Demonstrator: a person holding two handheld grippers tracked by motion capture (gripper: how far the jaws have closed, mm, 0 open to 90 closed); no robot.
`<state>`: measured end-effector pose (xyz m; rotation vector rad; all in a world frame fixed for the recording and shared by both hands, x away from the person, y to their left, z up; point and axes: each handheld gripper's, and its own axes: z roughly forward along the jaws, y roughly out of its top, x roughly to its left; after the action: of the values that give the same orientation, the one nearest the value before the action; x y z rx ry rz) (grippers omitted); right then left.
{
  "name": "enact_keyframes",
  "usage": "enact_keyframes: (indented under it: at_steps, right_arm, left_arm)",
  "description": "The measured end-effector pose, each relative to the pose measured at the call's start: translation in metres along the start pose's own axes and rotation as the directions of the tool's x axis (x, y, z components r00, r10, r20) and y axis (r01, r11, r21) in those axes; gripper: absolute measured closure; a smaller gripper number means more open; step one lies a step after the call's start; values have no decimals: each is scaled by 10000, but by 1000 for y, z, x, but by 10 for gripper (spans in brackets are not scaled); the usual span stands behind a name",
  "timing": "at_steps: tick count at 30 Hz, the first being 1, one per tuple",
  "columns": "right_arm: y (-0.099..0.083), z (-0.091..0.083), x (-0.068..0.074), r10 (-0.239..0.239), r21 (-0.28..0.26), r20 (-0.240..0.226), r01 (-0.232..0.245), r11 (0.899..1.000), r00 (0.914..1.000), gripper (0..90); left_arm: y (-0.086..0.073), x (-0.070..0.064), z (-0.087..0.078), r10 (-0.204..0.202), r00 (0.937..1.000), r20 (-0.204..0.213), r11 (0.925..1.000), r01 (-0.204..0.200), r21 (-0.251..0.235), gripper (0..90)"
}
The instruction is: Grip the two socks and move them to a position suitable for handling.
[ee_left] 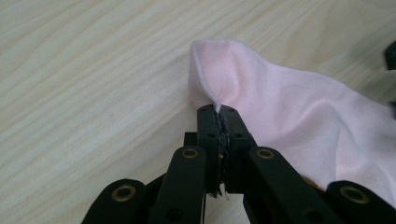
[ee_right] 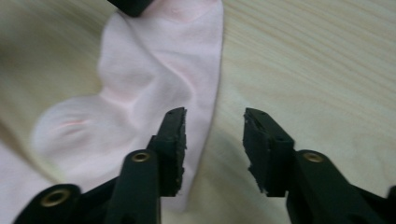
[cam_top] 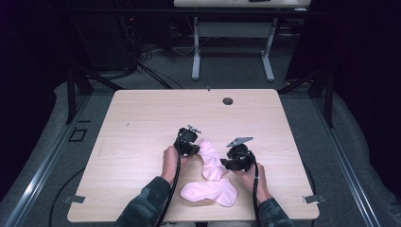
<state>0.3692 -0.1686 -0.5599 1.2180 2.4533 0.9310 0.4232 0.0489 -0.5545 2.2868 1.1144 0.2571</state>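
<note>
The left claw (ee_left: 219, 122) pinched the edge of a pale pink fabric sock (ee_left: 299, 112) on the light wooden bench (cam_top: 142, 123). At its three o'clock, the right claw (ee_right: 214, 140) stood open over the sock's edge.

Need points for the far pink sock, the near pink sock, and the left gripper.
far pink sock (cam_top: 211, 161): high view, middle of its body.
near pink sock (cam_top: 208, 191): high view, flat middle.
left gripper (ee_left: 222, 116): left gripper view, closed tips pinching the far sock's edge.

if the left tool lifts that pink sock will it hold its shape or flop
Probably flop: the pink sock already creases where the left tool pinches its edge. It looks thin and light, so it would likely drape and drag along the table rather than roll.
</note>
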Motion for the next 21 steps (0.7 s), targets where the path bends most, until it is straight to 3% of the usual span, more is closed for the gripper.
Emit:
enact_keyframes:
  at_steps: [3, 6, 10, 11, 14, 18, 21]
  right_arm:
    - [-4, -11, 9, 119, -92, -279, -122, 9999, 9995, 487]
    - [-9, -10, 16, -88, 320, -569, 107, 9994, 9983, 498]
    - [-11, -1, 15, -299, 754, -273, 319, 9966, 9992, 521]
    - [-11, 0, 15, -160, 607, -335, 180, 9980, 9993, 525]
    - [-6, 3, 9, -339, 482, 164, 331, 9983, 9993, 525]
    - [-2, 3, 0, -473, 609, 594, 437, 9972, 9971, 515]
    - [-1, 3, -7, -244, 429, 657, 216, 9988, 9975, 499]
  left_arm:
    - [-5, 1, -4, -103, 9999, 8, 9998, 103, -139, 879]
    - [-9, 2, -6, -82, 10000, 37, 9998, 83, -184, 880]
    - [-15, 3, -9, -48, 10000, 62, 9998, 49, -176, 881]
    - [-18, 4, -10, -99, 9999, 74, 9998, 100, -155, 881]
    - [-23, 5, -13, -181, 9998, 86, 9997, 182, -178, 882]
    - [-30, 5, -18, -302, 9989, 358, 9993, 310, -216, 879]
    - [-36, 4, -21, -490, 9964, 688, 9984, 510, -264, 830]
